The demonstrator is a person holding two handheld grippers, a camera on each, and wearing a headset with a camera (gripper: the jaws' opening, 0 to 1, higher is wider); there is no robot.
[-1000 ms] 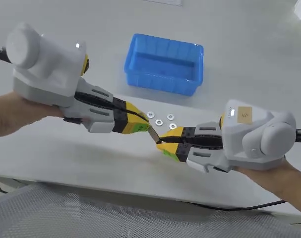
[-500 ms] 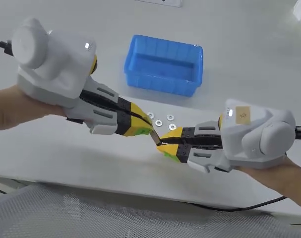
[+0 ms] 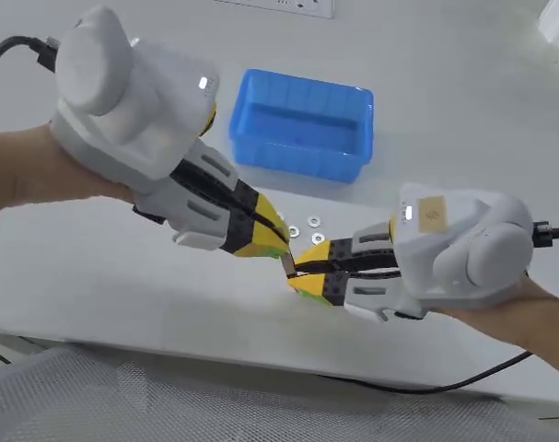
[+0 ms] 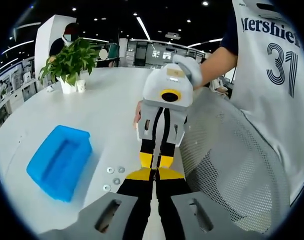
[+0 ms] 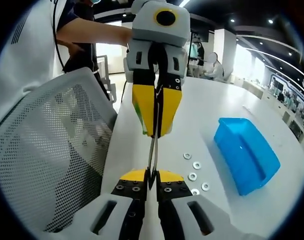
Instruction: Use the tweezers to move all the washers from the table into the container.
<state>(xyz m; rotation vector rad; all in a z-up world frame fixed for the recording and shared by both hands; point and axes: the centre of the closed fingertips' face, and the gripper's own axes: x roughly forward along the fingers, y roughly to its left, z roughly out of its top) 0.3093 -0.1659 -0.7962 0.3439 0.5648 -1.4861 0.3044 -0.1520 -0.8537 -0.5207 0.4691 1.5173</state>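
Clamped shut on tweezers (image 5: 153,150) from both ends, left tool (image 5: 155,131) and right tool (image 5: 150,177) (washers (image 5: 194,165) loose on surface (image 3: 122,276)).

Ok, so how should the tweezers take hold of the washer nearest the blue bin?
Grip its rim. The washer lies flat on the table and looks too thin to pinch from the side. So it is probably best to come down steeply from above, with one tip of the tweezers through the hole and the other outside the ring.
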